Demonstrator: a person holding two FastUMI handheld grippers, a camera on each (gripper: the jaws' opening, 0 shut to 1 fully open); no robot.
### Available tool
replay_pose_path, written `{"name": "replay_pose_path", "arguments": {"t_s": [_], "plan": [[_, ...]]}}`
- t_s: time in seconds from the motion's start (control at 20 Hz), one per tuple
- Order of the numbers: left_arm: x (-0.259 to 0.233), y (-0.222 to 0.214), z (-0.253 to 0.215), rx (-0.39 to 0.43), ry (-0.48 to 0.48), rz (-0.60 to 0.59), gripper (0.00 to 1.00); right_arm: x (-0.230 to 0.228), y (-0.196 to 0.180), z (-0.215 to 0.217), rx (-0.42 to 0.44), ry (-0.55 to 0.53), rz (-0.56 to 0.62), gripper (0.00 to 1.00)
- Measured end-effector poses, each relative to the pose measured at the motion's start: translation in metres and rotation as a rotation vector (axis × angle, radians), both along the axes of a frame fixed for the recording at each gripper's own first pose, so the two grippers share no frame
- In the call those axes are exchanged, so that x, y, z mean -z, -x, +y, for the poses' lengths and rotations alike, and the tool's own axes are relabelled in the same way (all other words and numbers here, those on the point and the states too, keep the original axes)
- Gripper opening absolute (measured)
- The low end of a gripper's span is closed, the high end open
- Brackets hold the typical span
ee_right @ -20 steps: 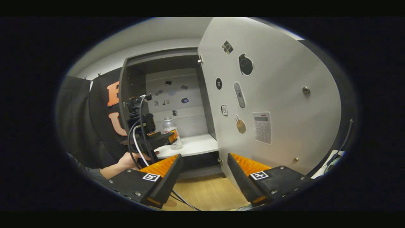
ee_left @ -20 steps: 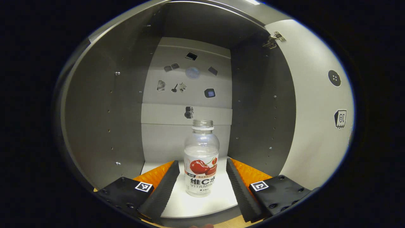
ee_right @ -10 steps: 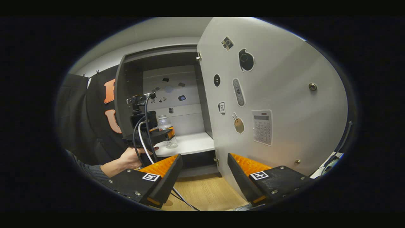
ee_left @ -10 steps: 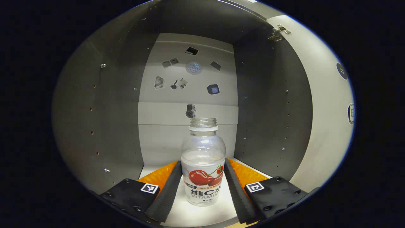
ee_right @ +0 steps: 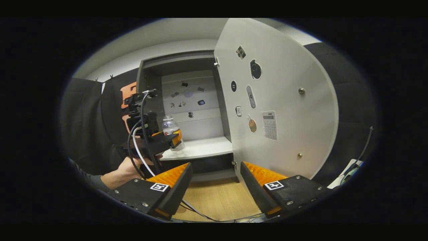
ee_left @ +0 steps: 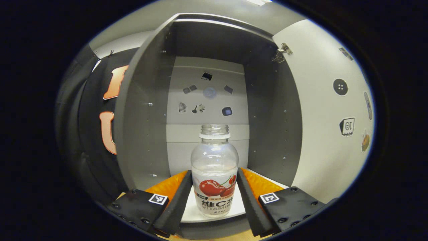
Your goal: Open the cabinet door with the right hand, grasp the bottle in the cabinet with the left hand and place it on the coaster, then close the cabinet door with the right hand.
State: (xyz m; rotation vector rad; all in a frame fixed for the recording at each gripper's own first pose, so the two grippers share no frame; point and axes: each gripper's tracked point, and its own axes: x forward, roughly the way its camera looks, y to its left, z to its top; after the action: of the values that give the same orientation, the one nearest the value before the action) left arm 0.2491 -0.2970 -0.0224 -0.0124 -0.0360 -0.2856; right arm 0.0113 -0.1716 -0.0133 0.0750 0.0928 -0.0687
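Note:
A clear capless bottle (ee_left: 214, 174) with a cherry label stands upright between my left gripper's (ee_left: 214, 194) fingers, which press on both its sides near the shelf's front edge. In the right gripper view the same bottle (ee_right: 170, 126) sits in the left gripper (ee_right: 167, 139), held by a hand at the cabinet's (ee_right: 187, 63) mouth. The cabinet door (ee_right: 281, 100) stands wide open to the right. My right gripper (ee_right: 215, 182) hangs open and empty in front of the cabinet, over the wooden table (ee_right: 217, 201).
The white shelf (ee_right: 200, 150) lies inside the cabinet. Stickers dot the back panel (ee_left: 207, 100) and the door's inner face (ee_left: 334, 117). Cables (ee_right: 200, 216) trail across the table. A person's sleeve (ee_right: 90, 180) is at lower left.
The left gripper has drawn back out of the cabinet with the bottle between its fingers. The right gripper has backed away from the door.

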Motion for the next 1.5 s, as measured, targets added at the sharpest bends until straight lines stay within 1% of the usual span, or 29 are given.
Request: {"name": "replay_pose_path", "arguments": {"t_s": [0.15, 0.3, 0.5, 0.6, 0.65, 0.8, 0.85, 0.9, 0.95, 1.0, 1.25, 1.5], "plan": [[0.003, 0.048, 0.016, -0.019, -0.012, -0.009, 0.85, 0.007, 0.031, 0.002, -0.02, -0.016, 0.006, 0.89], [0.021, 0.094, 0.033, -0.041, -0.015, 0.014, 0.85, 0.017, 0.061, 0.004, -0.04, -0.017, 0.026, 0.89], [0.068, 0.151, 0.057, -0.059, 0.01, 0.1, 0.86, 0.033, 0.093, 0.007, -0.057, -0.04, 0.056, 0.89], [0.098, 0.176, 0.071, -0.08, -0.011, 0.135, 0.87, 0.044, 0.104, 0.01, -0.065, -0.062, 0.078, 0.89], [0.115, 0.188, 0.076, -0.09, -0.033, 0.146, 0.85, 0.05, 0.109, 0.011, -0.071, -0.067, 0.091, 0.89], [0.162, 0.215, 0.087, -0.106, -0.076, 0.186, 0.86, 0.07, 0.117, 0.013, -0.081, -0.078, 0.135, 0.89], [0.179, 0.222, 0.089, -0.109, -0.081, 0.203, 0.85, 0.076, 0.119, 0.013, -0.083, -0.079, 0.15, 0.89], [0.194, 0.229, 0.091, -0.115, -0.08, 0.221, 0.85, 0.083, 0.12, 0.014, -0.084, -0.079, 0.166, 0.96], [0.206, 0.235, 0.093, -0.119, -0.076, 0.234, 0.85, 0.089, 0.121, 0.014, -0.085, -0.08, 0.182, 0.96], [0.218, 0.238, 0.094, -0.125, -0.075, 0.241, 0.85, 0.095, 0.122, 0.015, -0.09, -0.081, 0.198, 0.9], [0.258, 0.243, 0.098, -0.142, -0.065, 0.241, 0.85, 0.122, 0.118, 0.021, -0.116, -0.061, 0.267, 0.91], [0.297, 0.238, 0.101, -0.167, -0.068, 0.274, 0.86, 0.152, 0.109, 0.018, -0.126, -0.068, 0.343, 0.91]]}}
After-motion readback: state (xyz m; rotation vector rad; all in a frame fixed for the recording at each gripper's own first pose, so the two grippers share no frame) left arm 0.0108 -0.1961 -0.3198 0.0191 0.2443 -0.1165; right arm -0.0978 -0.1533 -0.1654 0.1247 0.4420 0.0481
